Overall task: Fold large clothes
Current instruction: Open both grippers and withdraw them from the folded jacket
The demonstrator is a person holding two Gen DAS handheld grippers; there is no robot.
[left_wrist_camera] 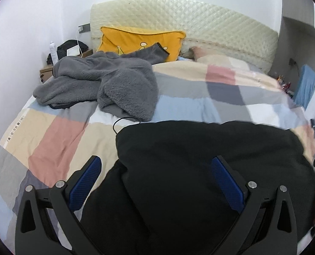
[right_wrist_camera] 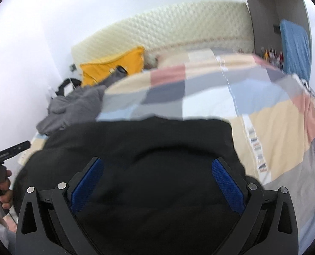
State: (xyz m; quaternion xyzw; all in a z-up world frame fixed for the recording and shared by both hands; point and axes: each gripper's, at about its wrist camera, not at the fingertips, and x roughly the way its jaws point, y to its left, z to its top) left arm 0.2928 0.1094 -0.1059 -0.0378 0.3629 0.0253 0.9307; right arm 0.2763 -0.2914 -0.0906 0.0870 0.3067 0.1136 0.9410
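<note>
Both claws are gaping wide, gripping nothing: the left gripper (left_wrist_camera: 155, 182) and right gripper (right_wrist_camera: 157, 182) are hovering over a black garment (left_wrist_camera: 200, 170) lying on the near part of the patchwork duvet (left_wrist_camera: 57, 144).

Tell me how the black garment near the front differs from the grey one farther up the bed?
The black garment is smooth and lies fairly flat at the near edge of the bed; the grey garment is fluffy fleece, bunched in a rumpled heap nearer the yellow pillow. The black one lies under both open tools, left tool and right tool; the grey one has none near it. Both rest on the checked bedcover.
</note>
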